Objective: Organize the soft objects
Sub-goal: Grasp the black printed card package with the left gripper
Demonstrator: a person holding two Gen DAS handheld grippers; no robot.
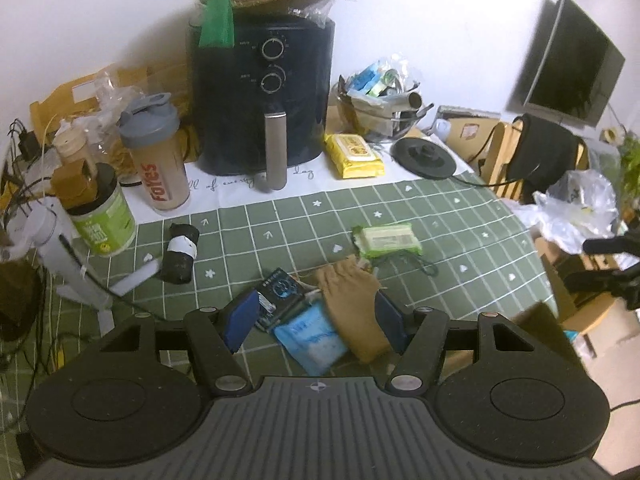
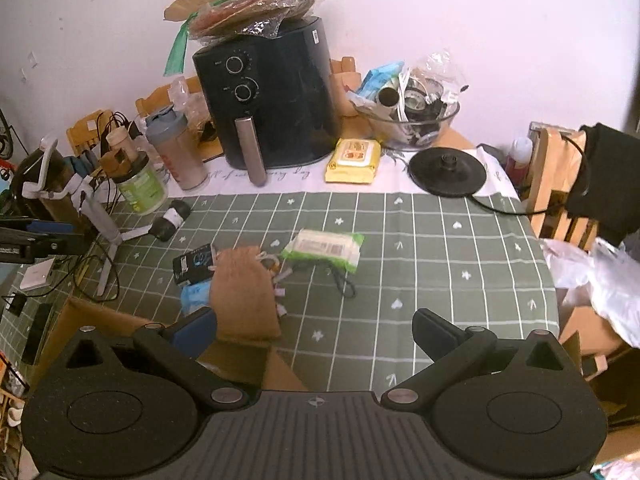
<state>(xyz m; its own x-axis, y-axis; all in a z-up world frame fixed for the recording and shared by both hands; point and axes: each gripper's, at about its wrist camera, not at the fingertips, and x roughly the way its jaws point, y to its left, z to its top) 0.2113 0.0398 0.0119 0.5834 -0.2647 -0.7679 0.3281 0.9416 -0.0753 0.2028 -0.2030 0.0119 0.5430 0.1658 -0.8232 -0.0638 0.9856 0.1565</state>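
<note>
1. Presently, left gripper (image 1: pixel 316 320) held with jaws apart, roughly half spread, pointing steeply down over a cluster of soft items at the near edge of the green checked tablecloth (image 1: pixel 460 224). Nothing clamped; blue pads (image 1: pixel 241 320) stand clear of the items on either side.
2. Framed between those jaws: tan drawstring cloth pouch (image 1: pixel 354 312), pale blue soft plastic packet (image 1: pixel 314 340) partly tucked under the pouch's left side, and a small black printed sachet (image 1: pixel 280 294) just to the far left. Alignment judged to suit a grasp of the pouch or packet; which of the two, cannot tell.
3. Right gripper (image 2: pixel 316 332) wide open and empty, hovering over bare cloth to the right of the pouch; left finger overlaps the pouch's near edge in view, contact not confirmable.
4. Green-edged white tissue pack (image 2: pixel 323 249) lying flat just beyond the pouch, thin dark cord (image 2: pixel 342 280) trailing from it toward the near side. Black rolled bundle with white band (image 1: pixel 181 254) farther left, well apart.
5. Brown cardboard box flap (image 2: pixel 120 320) visible at the near left edge, below table level; judged the likely destination, hence items gathered near that edge.
6. Far side cluttered: black air fryer (image 1: pixel 264 96), yellow wipes pack (image 1: pixel 354 156), glass bowl of oddments (image 2: pixel 412 120). Snag risk from pouch strings and cord.
</note>
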